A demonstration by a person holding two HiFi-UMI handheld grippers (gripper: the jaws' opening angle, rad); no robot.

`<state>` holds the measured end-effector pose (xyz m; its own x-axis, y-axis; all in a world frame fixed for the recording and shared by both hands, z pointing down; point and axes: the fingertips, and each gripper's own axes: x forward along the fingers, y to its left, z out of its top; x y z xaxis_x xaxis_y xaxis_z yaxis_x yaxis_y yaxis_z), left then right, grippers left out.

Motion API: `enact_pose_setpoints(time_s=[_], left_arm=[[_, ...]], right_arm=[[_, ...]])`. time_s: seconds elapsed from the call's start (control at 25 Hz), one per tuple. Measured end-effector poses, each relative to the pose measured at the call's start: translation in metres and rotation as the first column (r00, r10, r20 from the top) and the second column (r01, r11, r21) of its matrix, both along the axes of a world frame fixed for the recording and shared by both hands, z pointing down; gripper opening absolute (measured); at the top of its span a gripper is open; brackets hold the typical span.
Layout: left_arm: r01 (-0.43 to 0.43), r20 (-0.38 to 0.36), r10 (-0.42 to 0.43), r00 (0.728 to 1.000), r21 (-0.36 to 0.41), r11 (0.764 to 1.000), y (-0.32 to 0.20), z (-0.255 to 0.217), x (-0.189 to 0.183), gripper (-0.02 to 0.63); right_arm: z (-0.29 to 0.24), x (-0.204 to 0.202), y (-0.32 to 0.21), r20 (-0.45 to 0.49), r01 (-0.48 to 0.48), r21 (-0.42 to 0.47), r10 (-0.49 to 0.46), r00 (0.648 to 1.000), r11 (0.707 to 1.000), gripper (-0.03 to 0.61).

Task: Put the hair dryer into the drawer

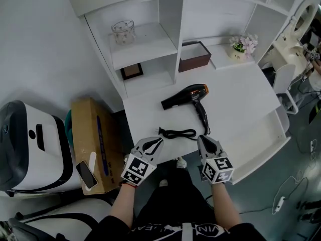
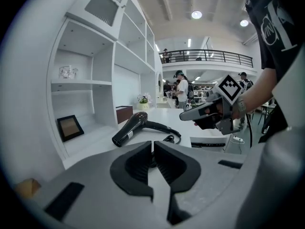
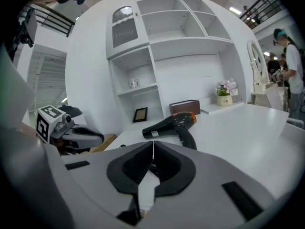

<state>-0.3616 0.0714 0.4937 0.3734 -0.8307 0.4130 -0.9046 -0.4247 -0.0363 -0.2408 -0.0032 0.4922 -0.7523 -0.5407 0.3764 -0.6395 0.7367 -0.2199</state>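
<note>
**Approach phase: both tongs shut, dryer not yet touched**

We open on the big white desk, with its shelf unit rising at the back left. Low along the desk's right-hand edge a white tray-like panel juts out. I read that as the open drawer, though I can't see into it well enough to be sure.

Out in the middle of the desk lies the hair dryer, black with an orange ring at its rear. It's on its side, barrel pointing left and handle trailing toward the person. Its cord is bunched in a loose coil on the near part of the desk, plug end to the left.

Now the tongs. The left tongs and the right tongs sit side by side at the near desk edge, just short of that coil and apart from the dryer. Both gripper views show the jaws pressed together with nothing between them.

So my call is that this is the reach, with the pickup not yet begun. The next move asks for at least one set of tongs to spread, cross over the cord and close on the handle or barrel. The loose cord likely needs minding too, so it doesn't drag or snag on the way to the drawer.
</note>
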Motion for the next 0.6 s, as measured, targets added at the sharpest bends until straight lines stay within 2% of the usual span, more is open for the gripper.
enact_pose_setpoints(time_s=[0.12,0.32,0.52,0.6], left_arm=[[-0.062,0.050,0.063,0.997,-0.026,0.998,-0.012,0.015,0.005,-0.003],[-0.065,0.096,0.074,0.993,-0.087,0.994,-0.039,0.025,-0.005,0.018],[-0.134,0.178,0.163,0.970,-0.164,0.977,-0.061,0.036,-0.007,0.068],[-0.171,0.205,0.217,0.954,-0.220,0.961,-0.065,0.043,-0.004,0.107]], right_arm=[[0.007,-0.006,-0.018,-0.035,0.018,0.001,-0.018,0.999,1.000,0.005],[0.019,-0.015,-0.057,-0.085,0.033,-0.012,-0.034,0.996,0.999,0.005],[0.025,-0.022,-0.104,-0.163,0.026,-0.006,-0.026,0.986,1.000,0.009],[0.031,-0.024,-0.119,-0.192,0.027,-0.021,-0.031,0.981,0.999,0.062]])
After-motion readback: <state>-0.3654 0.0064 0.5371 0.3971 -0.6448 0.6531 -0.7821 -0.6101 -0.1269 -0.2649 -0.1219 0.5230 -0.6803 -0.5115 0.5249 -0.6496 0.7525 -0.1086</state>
